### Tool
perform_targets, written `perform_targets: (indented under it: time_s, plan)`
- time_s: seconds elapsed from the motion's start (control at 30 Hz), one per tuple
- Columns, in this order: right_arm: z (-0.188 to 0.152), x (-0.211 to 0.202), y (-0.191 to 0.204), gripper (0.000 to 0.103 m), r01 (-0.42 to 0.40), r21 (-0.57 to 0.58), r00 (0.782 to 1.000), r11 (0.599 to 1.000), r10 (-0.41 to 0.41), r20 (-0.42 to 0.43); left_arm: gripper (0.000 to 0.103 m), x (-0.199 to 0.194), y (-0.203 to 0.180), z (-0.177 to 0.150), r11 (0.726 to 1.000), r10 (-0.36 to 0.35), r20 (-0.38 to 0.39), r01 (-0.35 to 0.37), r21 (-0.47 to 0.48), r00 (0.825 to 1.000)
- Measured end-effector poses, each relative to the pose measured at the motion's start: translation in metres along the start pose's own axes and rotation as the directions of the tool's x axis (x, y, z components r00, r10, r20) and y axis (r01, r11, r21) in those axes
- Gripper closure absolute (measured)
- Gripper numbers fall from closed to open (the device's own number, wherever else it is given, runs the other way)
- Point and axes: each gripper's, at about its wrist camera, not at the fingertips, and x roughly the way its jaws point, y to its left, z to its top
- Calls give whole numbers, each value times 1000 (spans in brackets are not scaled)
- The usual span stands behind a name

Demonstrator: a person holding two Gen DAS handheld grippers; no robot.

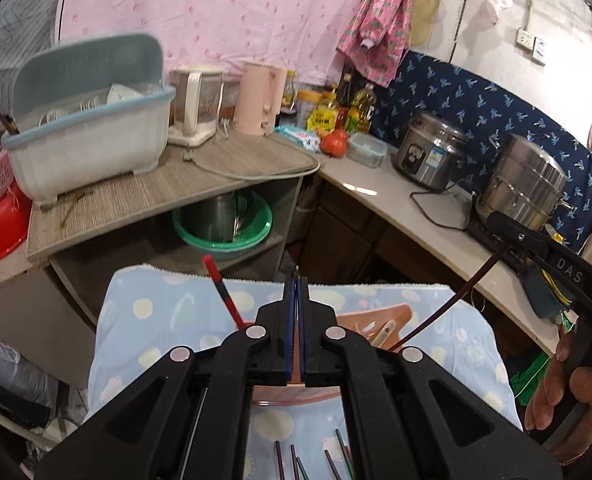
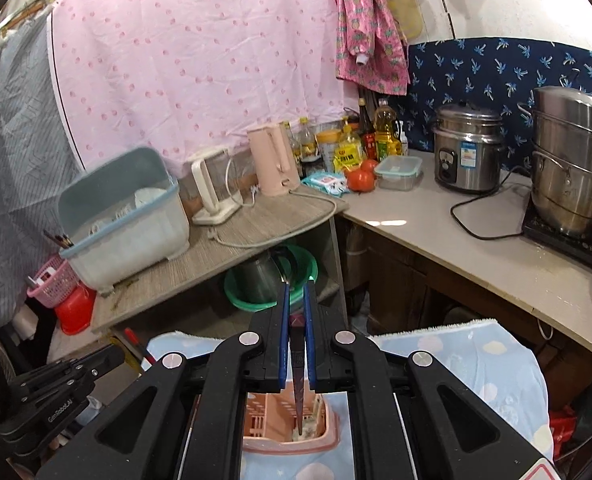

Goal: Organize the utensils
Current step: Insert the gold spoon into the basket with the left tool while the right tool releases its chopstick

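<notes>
A pink slotted utensil holder (image 2: 263, 440) stands on a pale blue patterned cloth (image 1: 155, 320), right below both grippers. My right gripper (image 2: 296, 286) is shut on a dark slender chopstick-like utensil (image 2: 299, 392), whose lower tip reaches down into the holder. In the left wrist view the same utensil (image 1: 448, 300) slants from the right gripper (image 1: 494, 218) into the holder (image 1: 392, 312). My left gripper (image 1: 296, 284) hangs over the holder, shut, with nothing plainly between its pads. A red and black chopstick (image 1: 219, 288) sticks up at the holder's left side. Several loose chopsticks (image 1: 332, 460) lie on the cloth.
A blue-grey dish drainer box (image 1: 87, 152) and two kettles stand on the grey shelf beyond. Underneath sits a green basin (image 1: 223, 232). A rice cooker (image 1: 428, 152) and a steel steamer pot (image 1: 524, 184) are on the right counter. A person's hand (image 1: 568, 392) grips the right tool.
</notes>
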Motion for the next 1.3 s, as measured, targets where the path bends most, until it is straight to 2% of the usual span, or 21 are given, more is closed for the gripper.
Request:
perform_targets:
  time_s: [0.07, 0.13, 0.17, 0.23, 0.53, 0.83, 1.07, 1.3]
  plan:
    - [-5, 2, 0, 88, 19, -6, 1000, 1000, -19, 0, 102, 4, 4, -4, 1000, 5, -8, -5, -11, 1000]
    - [-8, 1, 0, 72, 23, -7, 1000, 1000, -23, 3, 96, 5, 8, -6, 1000, 13, -5, -13, -23, 1000]
    - [-9, 0, 1, 70, 27, -7, 1000, 1000, -27, 6, 84, 6, 10, -7, 999, 20, -8, -20, -30, 1000]
    - [-12, -3, 2, 67, 29, -13, 1000, 1000, -28, 8, 69, 5, 14, -9, 998, 35, -2, -35, -50, 999]
    - [-32, -24, 1, 63, 17, -9, 1000, 1000, -17, 0, 69, -8, 19, -22, 997, 60, -2, -60, -50, 998]
    - [-71, -48, -7, 63, 21, -4, 999, 1000, -21, -49, 69, -30, 22, -54, 996, 62, -26, -64, -64, 998]
    - [-118, -68, -10, 63, 16, -6, 993, 1000, -17, -120, 69, -47, 17, -93, 996, 61, -57, -64, -56, 997]
    - [-183, -87, -14, 63, 34, -14, 978, 999, -36, -205, 69, -56, 13, -142, 996, 69, -115, -75, -48, 991]
